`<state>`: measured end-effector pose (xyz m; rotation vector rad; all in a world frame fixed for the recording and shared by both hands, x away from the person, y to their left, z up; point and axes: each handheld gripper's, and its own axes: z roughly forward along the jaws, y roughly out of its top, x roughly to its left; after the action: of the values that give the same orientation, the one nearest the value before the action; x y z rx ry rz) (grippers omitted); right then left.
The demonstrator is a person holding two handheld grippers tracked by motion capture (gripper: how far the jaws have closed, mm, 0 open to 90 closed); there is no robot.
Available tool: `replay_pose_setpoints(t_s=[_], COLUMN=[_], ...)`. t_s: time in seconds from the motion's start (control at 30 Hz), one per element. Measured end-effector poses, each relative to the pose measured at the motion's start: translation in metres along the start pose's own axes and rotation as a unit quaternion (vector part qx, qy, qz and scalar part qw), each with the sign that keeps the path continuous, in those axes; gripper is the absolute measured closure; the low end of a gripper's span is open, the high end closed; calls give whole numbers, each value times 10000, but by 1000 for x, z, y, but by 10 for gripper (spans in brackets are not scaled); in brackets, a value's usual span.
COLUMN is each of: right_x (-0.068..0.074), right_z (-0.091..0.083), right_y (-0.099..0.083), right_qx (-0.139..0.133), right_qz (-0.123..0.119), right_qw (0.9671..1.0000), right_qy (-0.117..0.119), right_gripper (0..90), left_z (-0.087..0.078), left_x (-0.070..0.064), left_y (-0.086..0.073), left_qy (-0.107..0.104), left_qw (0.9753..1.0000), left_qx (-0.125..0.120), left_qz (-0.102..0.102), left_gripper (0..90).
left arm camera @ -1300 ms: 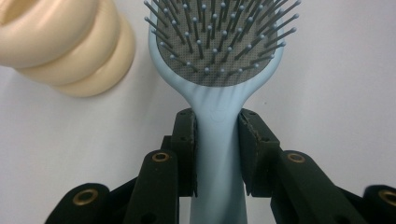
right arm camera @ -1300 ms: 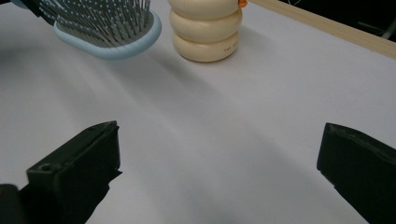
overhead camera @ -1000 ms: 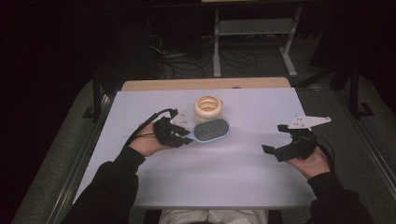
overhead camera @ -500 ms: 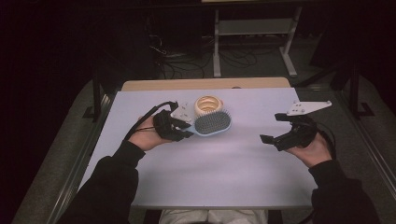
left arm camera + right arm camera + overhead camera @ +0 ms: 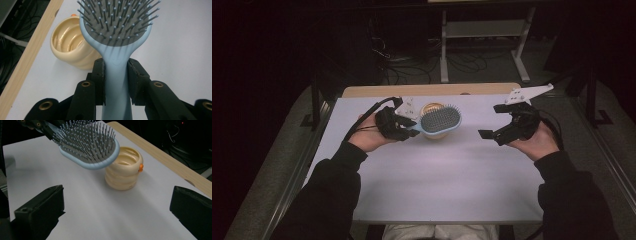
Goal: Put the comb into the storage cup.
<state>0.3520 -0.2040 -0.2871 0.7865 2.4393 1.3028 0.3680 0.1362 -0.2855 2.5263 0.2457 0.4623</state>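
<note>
The hairbrush (image 5: pixel 117 32), pinched at its handle by our left gripper (image 5: pixel 116 82) above the ribbed cup (image 5: pixel 123 168), may tip that cup if lowered carelessly, while our right gripper (image 5: pixel 117 212) fingers stand spread.

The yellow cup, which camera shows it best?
The right gripper view: the yellow cup stands whole, ribbed side and orange dot plain, under the hairbrush. The left gripper view shows its rim and inside, part hidden by the brush. The high view shows it small, mostly covered.
</note>
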Motion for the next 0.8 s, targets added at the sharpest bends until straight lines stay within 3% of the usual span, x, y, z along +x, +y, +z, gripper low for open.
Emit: replay_pose_setpoints(t_s=[0.4, 0.6, 0.8], right_x=[-2, -6, -13], right_z=[18, 33, 47], right_y=[35, 46, 54], right_qx=[103, 82, 37], right_qz=[-94, -11, 232], right_qw=[9998, 9995, 9988], right_qy=[148, 299, 434], right_gripper=[0, 0, 0], left_z=[-8, -6, -4], left_x=[4, 7, 9], left_y=[9, 15, 20], left_qy=[106, 196, 291], left_qw=[9999, 9997, 9993], left_qx=[-93, -136, -225], left_qz=[72, 104, 110], left_gripper=[700, 700, 700])
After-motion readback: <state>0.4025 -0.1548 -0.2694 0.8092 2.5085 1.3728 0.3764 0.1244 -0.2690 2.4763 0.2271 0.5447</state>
